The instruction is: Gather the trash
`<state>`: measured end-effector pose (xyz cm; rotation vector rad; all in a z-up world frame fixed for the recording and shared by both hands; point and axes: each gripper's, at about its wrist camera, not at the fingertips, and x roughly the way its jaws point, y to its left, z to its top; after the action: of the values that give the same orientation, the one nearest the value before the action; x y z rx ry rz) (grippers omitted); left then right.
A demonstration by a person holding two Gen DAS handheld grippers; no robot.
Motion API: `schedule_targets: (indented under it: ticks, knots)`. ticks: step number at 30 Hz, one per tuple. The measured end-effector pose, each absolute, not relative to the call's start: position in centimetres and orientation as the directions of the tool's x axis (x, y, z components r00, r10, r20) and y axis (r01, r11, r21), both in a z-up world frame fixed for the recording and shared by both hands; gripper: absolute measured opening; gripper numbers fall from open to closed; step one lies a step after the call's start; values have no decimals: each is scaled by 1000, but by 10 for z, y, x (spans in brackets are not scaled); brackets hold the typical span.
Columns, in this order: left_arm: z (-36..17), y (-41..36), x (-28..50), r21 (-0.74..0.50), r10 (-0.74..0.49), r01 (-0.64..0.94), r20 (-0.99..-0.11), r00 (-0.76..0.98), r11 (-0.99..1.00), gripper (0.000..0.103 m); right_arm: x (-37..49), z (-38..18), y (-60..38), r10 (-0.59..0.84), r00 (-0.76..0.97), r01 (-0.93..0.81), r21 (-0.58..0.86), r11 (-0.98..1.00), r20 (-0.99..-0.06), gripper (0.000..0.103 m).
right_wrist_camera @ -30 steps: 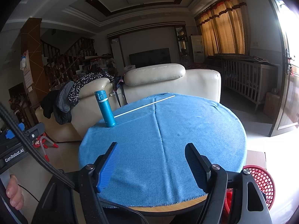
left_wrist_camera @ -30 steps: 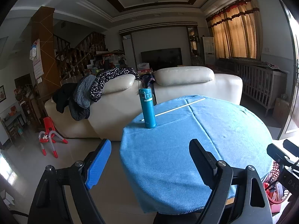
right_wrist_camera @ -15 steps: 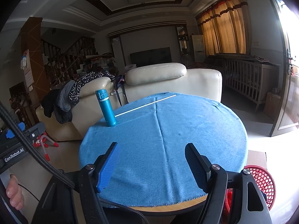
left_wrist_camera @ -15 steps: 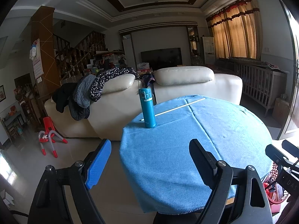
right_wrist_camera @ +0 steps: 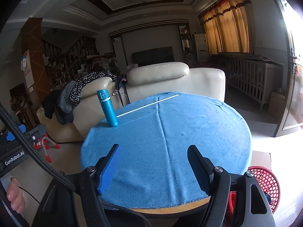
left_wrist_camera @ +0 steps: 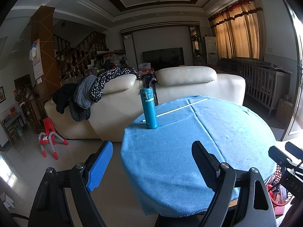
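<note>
A round table under a blue cloth fills the foreground. On its far left part stands a teal bottle, upright, with a thin white stick lying on the cloth behind it. A red mesh basket sits on the floor at the table's right, with some items inside. My left gripper hovers open over the table's near left edge, nothing between its fingers. My right gripper is open above the near edge, also empty.
A cream sofa with clothes draped over its back stands behind the table. A small red chair is on the tiled floor at the left. A wooden crib lines the right wall. A hand grips the left device.
</note>
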<state>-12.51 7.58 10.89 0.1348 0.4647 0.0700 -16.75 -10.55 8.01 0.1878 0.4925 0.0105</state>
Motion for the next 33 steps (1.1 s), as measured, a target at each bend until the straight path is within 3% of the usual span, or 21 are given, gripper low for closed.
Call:
schedule_targets:
  ticks: [33]
  knots:
    - [103, 75, -125, 138, 99, -39, -454, 886, 990, 86, -165, 76, -108, 53, 877, 40, 184, 982, -477, 75]
